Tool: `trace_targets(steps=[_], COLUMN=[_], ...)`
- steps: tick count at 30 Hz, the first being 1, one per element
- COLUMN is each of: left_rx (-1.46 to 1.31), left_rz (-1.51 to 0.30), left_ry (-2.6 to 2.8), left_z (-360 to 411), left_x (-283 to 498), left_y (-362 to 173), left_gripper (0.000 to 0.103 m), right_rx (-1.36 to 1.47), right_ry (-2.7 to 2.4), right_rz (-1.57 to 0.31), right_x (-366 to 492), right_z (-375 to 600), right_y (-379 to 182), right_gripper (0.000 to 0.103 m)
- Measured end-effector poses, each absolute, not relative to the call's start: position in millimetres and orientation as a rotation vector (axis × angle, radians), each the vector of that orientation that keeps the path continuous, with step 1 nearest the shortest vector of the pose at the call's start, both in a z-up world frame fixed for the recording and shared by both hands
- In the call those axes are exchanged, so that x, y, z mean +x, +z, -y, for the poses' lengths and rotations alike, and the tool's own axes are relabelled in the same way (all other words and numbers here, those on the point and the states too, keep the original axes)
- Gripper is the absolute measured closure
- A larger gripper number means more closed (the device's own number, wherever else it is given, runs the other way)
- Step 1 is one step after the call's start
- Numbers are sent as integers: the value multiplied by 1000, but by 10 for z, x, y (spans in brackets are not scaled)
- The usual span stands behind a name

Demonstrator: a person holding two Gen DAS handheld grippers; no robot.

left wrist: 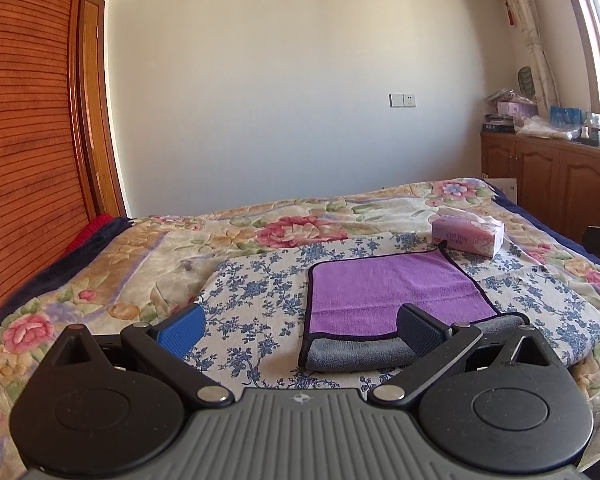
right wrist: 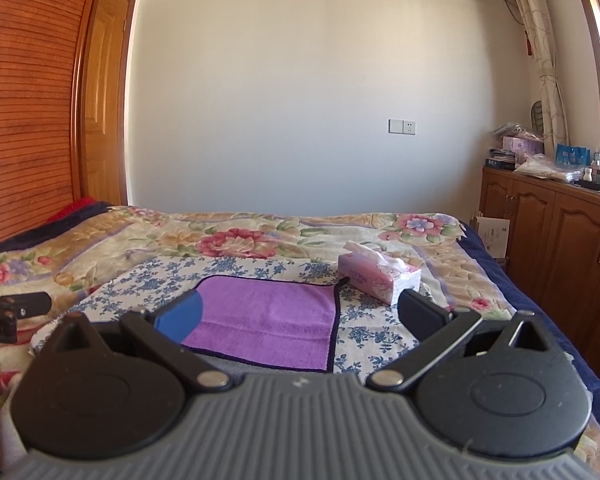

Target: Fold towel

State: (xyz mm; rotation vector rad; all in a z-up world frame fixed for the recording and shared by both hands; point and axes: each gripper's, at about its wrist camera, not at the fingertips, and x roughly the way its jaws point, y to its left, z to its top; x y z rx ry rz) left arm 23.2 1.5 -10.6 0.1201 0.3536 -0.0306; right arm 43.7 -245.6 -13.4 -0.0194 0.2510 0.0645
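A purple towel (left wrist: 384,292) with a dark hem lies flat on a blue-flowered cloth (left wrist: 256,292) on the bed. Its near edge is turned over and shows a grey underside (left wrist: 356,354). My left gripper (left wrist: 300,330) is open and empty, just short of the towel's near left corner. In the right wrist view the towel (right wrist: 268,320) lies straight ahead. My right gripper (right wrist: 300,316) is open and empty, with its fingers spread over the towel's near edge. The left gripper's tip (right wrist: 16,312) shows at the left edge of that view.
A pink tissue box (left wrist: 468,234) stands just beyond the towel's far right corner; it also shows in the right wrist view (right wrist: 378,276). The floral bedspread (left wrist: 100,280) covers the bed. A wooden wardrobe (left wrist: 24,140) stands left, cabinets (right wrist: 560,236) right.
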Motion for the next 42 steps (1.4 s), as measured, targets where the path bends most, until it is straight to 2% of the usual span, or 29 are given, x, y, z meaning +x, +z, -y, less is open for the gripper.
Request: trace_targets(steps=[42], left_rx=[196], left_rz=[-470], left_ry=[-38], left_z=[138], left_x=[1167], left_y=[-422], left_gripper=[0], right_rx=[-34], right_ry=[69], right_rz=[-389], right_x=[1201], right_z=[2480], right_y=[-351], right_gripper=[0])
